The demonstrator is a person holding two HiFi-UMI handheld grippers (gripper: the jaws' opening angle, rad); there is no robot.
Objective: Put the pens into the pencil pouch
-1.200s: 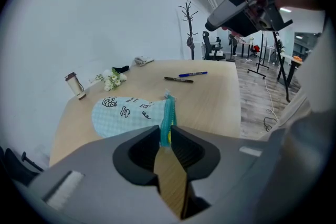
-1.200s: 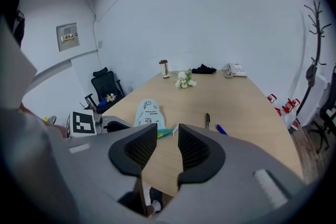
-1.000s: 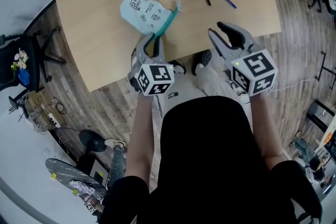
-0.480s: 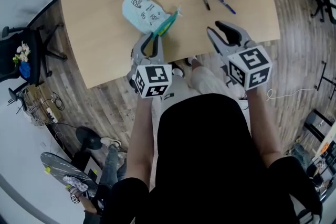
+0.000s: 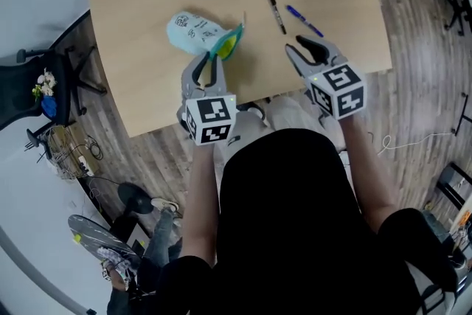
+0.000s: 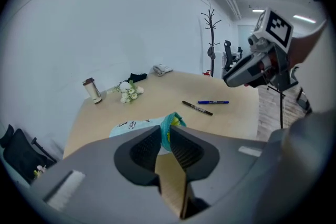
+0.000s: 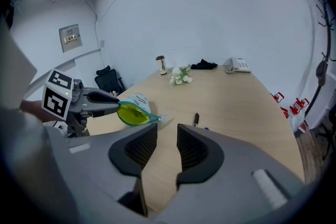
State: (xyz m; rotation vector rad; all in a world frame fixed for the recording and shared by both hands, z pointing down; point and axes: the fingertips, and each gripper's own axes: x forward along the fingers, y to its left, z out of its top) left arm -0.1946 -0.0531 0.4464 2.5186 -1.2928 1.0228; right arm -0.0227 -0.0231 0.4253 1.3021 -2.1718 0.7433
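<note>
A light-blue pencil pouch (image 5: 193,32) lies on the wooden table (image 5: 147,85). Its teal-edged mouth (image 5: 228,46) is lifted, and the yellow-green lining (image 7: 128,114) shows in the right gripper view. My left gripper (image 5: 209,57) is shut on the near rim of that mouth (image 6: 170,126). A black pen (image 5: 276,12) and a blue pen (image 5: 304,21) lie side by side to the right of the pouch. My right gripper (image 5: 304,48) hovers just short of the pens, open with nothing between its jaws.
A small bunch of white flowers (image 6: 127,92) and a tumbler (image 6: 92,90) stand at the table's far side, with a phone (image 7: 240,64) and a dark object (image 7: 203,65). A black chair (image 5: 37,85) stands left of the table. The table's near edge runs under both grippers.
The left gripper has risen and pulled the pouch's mouth up off the table, so it gapes toward the right. The right gripper has moved forward, closer to the pens.
</note>
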